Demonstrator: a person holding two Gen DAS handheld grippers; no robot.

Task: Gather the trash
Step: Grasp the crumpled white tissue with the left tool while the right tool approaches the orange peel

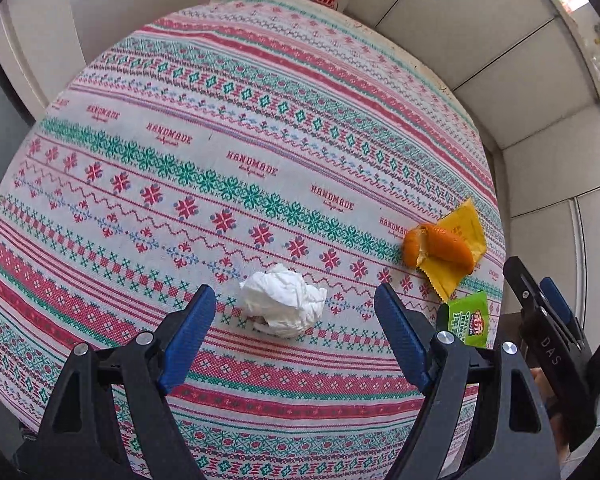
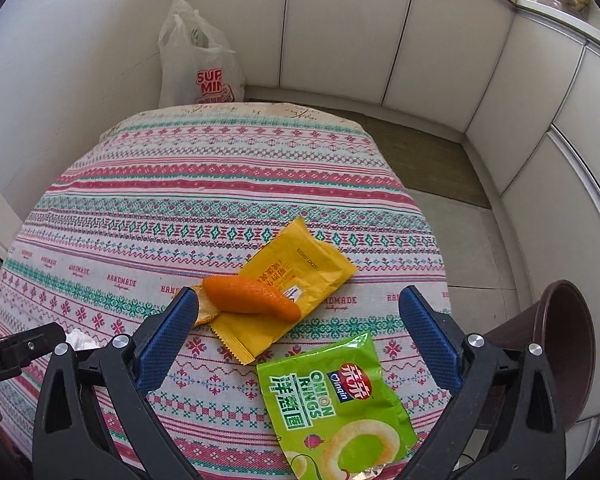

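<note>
Since every piece of rubbish in view lies loose on the patterned tablecloth, the collecting looks barely begun – nothing is held and nothing can be seen inside a container. The left gripper hangs over the crumpled white tissue, its blue pads spread wide to either side of the wad and not touching it. The right gripper is likewise spread wide and empty; between its fingers, further off on the cloth, lies the orange peel, resting partly on the yellow wrapper. Just nearer the camera lies the green onion-rings packet, flat and close to the table's edge. So four things are left to pick up: tissue, peel, yellow wrapper, green packet. Beside the table on the right stands a dark brown bin, its mouth open toward the table – probably where the rubbish belongs, though its inside cannot be made out. A white plastic bag stands on the floor beyond the far edge of the table and could serve as well. The tissue seems the likeliest first pick for the left side
</note>
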